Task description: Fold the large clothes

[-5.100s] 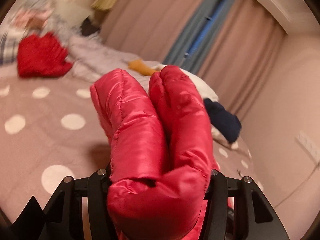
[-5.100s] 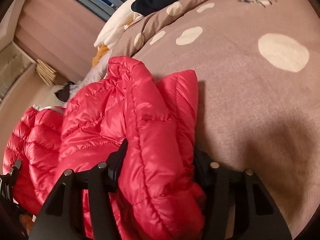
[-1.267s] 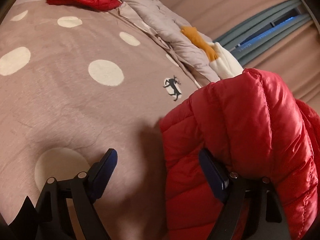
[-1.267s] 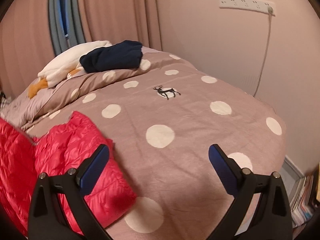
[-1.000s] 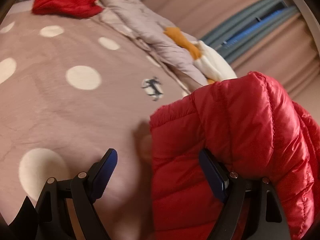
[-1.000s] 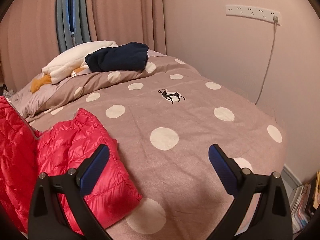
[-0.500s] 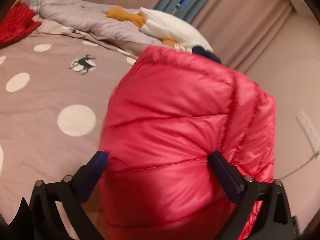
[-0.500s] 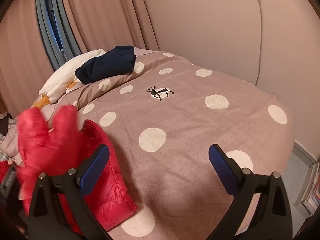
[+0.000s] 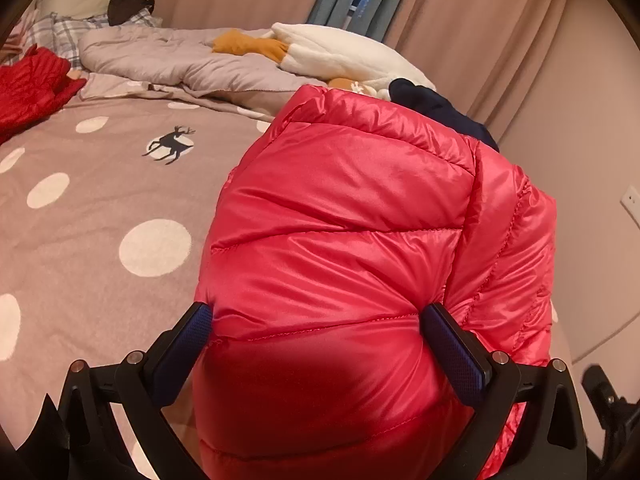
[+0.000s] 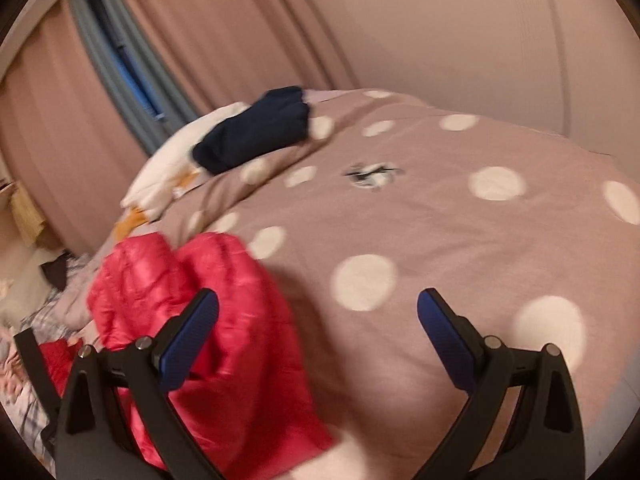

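A: What does the red puffer jacket (image 9: 344,248) look like?
B: Glossy, smooth quilted nylon with stitched seams.

A: And the bedcover (image 9: 88,208)?
B: Matt, brushed cloth, slightly rough, printed with pale dots.

A: The left gripper (image 9: 322,340)?
B: Matt black plastic arms with metal screws; its pads (image 9: 452,352) are dark blue with a fine dimpled texture.

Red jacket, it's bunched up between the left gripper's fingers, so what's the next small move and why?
Probably close the left gripper on the red jacket. Its fingers stand wide apart on either side of the puffy bundle, so the hold looks loose. The right gripper is open over the bedspread with nothing between its fingers, so it gives no support yet.
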### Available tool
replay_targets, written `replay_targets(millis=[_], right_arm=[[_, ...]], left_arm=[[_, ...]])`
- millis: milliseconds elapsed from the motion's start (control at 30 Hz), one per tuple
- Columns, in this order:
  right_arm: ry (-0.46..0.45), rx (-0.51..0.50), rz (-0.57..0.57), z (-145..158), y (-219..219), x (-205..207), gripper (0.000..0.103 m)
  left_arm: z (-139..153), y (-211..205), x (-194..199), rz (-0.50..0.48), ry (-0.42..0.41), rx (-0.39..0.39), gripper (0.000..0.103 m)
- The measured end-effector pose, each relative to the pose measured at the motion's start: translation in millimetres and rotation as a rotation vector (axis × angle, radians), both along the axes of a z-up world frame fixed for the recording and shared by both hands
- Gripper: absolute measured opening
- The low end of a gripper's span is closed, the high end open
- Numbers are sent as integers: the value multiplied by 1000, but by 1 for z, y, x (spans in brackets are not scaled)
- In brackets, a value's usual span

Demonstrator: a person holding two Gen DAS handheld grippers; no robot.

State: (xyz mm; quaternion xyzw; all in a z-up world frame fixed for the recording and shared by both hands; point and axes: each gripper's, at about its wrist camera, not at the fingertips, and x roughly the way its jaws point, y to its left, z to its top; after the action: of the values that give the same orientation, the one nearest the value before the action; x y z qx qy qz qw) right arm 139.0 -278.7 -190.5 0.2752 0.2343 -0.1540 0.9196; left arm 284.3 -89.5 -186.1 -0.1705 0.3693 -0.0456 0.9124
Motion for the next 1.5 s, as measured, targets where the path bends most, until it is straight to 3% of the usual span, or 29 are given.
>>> replay_targets(millis=[100,233,367,500,700,800,900,1067,1300,1500], right_arm=[[-11,59,93,-12,13,20,100],[69,38,83,-38,24,44,99],[125,101,105,-61,15,56,99],[133,68,113,-64,19,59,99],[144,44,99,-68,20,60,100],[147,41,101,-70,17,58,100],[155,50,90,-71,16,58,100],[149,58,59,-59,13,49,100],[58,28,31,-27,15,35,99],[17,-32,33,-6,23,34,99]], left_arm=[[3,-6,-6,-1,-6,4,103],[-1,-4,-7,10,-6,-1,103],[0,-1,-7,11,-7,-22,103],[11,10,-14,34,-34,-46,103],[30,36,-22,201,-135,24,103],[17,33,-2,146,-67,25,103],[11,26,-4,177,-92,56,103],[16,16,-9,175,-127,131,103],[8,34,-5,158,-85,26,103],[7,31,-7,168,-90,47,103]])
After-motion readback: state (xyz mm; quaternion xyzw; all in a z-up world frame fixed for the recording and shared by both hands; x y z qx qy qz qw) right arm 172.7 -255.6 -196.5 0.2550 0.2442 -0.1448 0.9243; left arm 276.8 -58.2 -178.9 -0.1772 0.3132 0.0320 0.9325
